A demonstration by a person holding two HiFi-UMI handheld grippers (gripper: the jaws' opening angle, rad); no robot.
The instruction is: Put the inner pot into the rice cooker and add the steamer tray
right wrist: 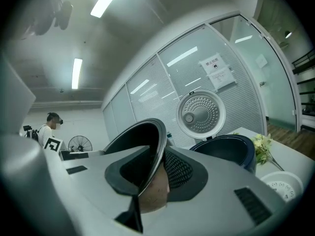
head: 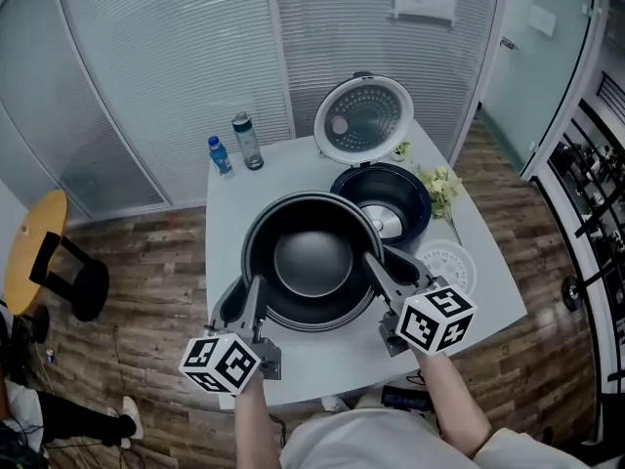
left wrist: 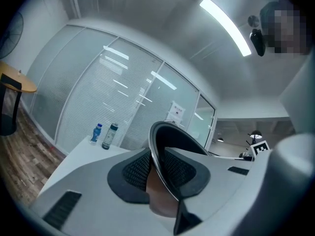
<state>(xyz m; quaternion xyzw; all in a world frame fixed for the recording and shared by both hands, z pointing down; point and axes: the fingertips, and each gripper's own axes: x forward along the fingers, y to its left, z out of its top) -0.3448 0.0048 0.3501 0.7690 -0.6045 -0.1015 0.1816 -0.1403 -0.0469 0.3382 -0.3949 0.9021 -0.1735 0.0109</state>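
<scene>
Both grippers carry the dark inner pot (head: 312,260) above the white table (head: 230,213). My left gripper (head: 246,299) is shut on the pot's left rim (left wrist: 166,154), one pad inside the wall and one outside. On the opposite rim (right wrist: 150,146) my right gripper (head: 379,267) is shut the same way. The dark blue rice cooker (head: 386,198) stands just behind the pot on the right, its round lid (head: 363,120) raised and its bowl without a pot. A white steamer tray (head: 451,265) lies on the table to the right of the pot.
Two bottles (head: 221,154) (head: 248,141) stand at the table's back left. A small bunch of flowers (head: 441,186) lies right of the cooker. Glass partition walls close in behind the table. A yellow stool (head: 34,252) stands on the wooden floor at far left.
</scene>
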